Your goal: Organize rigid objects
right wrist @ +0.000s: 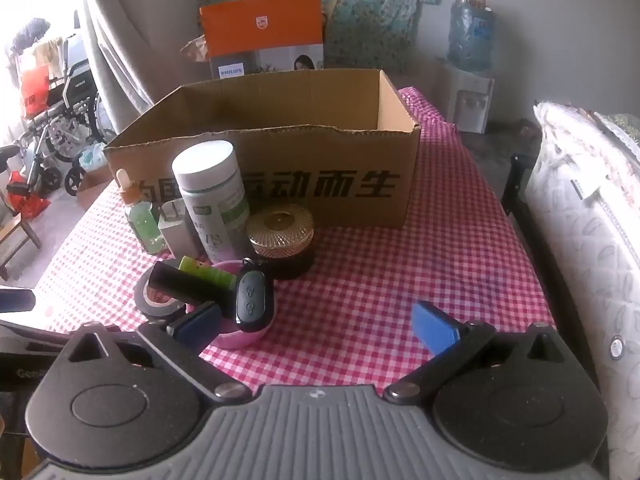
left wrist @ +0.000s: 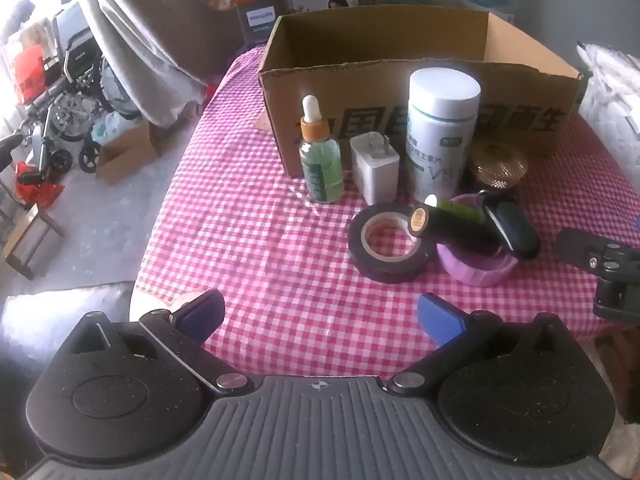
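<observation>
An open cardboard box (left wrist: 420, 80) (right wrist: 280, 168) stands on the red checked table. In front of it stand a green dropper bottle (left wrist: 320, 156) (right wrist: 140, 216), a white charger (left wrist: 375, 168) (right wrist: 174, 228), a white pill bottle (left wrist: 440, 128) (right wrist: 212, 196) and a gold-lidded jar (left wrist: 496, 164) (right wrist: 280, 236). A black tape roll (left wrist: 386, 242) (right wrist: 154, 300), a pink ring (left wrist: 476, 264) (right wrist: 240, 336), a black tube (left wrist: 452, 226) (right wrist: 188, 284), a green tube (right wrist: 208, 272) and a black key fob (left wrist: 512, 224) (right wrist: 254, 296) lie nearer. My left gripper (left wrist: 320, 314) is open and empty. My right gripper (right wrist: 316, 326) is open and empty, its left finger by the pink ring.
A wheelchair (left wrist: 68, 92) and small boxes stand on the floor to the left. An orange Philips carton (right wrist: 264, 36) stands behind the box. A patterned cushion (right wrist: 592, 216) lies along the table's right side. The right gripper also shows in the left wrist view (left wrist: 604, 268).
</observation>
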`<act>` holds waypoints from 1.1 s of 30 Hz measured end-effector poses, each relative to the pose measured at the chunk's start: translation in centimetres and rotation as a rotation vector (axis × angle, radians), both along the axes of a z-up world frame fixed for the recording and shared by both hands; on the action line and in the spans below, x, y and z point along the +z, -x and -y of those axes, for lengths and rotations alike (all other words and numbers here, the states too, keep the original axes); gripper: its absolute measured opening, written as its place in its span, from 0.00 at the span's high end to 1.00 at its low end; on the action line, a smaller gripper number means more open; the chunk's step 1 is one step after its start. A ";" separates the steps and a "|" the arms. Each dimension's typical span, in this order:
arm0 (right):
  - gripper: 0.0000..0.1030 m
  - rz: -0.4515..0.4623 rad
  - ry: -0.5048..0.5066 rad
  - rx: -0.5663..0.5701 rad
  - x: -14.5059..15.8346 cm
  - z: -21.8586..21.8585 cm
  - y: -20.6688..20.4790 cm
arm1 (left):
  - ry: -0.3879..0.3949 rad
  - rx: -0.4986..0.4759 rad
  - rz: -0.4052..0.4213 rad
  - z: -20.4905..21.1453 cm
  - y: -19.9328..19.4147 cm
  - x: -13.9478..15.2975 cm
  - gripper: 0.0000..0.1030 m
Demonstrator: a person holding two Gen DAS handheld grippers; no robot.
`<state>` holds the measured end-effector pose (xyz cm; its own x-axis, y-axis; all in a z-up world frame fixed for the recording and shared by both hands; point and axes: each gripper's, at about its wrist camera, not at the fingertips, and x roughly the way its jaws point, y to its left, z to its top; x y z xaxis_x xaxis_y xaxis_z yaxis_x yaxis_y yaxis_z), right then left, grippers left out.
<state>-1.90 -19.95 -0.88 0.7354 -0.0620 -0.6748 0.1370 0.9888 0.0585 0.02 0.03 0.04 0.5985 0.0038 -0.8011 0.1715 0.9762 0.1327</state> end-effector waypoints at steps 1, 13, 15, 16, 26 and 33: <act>0.00 0.002 0.000 0.000 0.0 0.0 0.0 | 0.000 0.001 0.003 0.0 0.0 0.0 0.00; 0.00 -0.018 -0.011 0.002 0.0 0.2 -0.2 | -0.001 0.000 0.002 0.7 0.3 -0.2 0.00; 0.00 -0.019 -0.007 0.003 -0.1 0.2 -0.2 | -0.001 0.002 0.002 0.7 0.4 -0.2 0.00; 0.00 -0.021 -0.006 0.003 -0.1 0.1 -0.2 | -0.003 -0.009 -0.006 0.5 -0.2 -0.4 0.00; 0.00 -0.033 -0.004 0.011 -0.2 0.1 -0.2 | -0.006 -0.007 -0.006 0.5 -0.3 -0.5 0.00; 0.00 -0.036 -0.001 0.020 -0.2 0.0 -0.3 | -0.010 -0.006 -0.005 0.4 -0.2 -0.5 0.00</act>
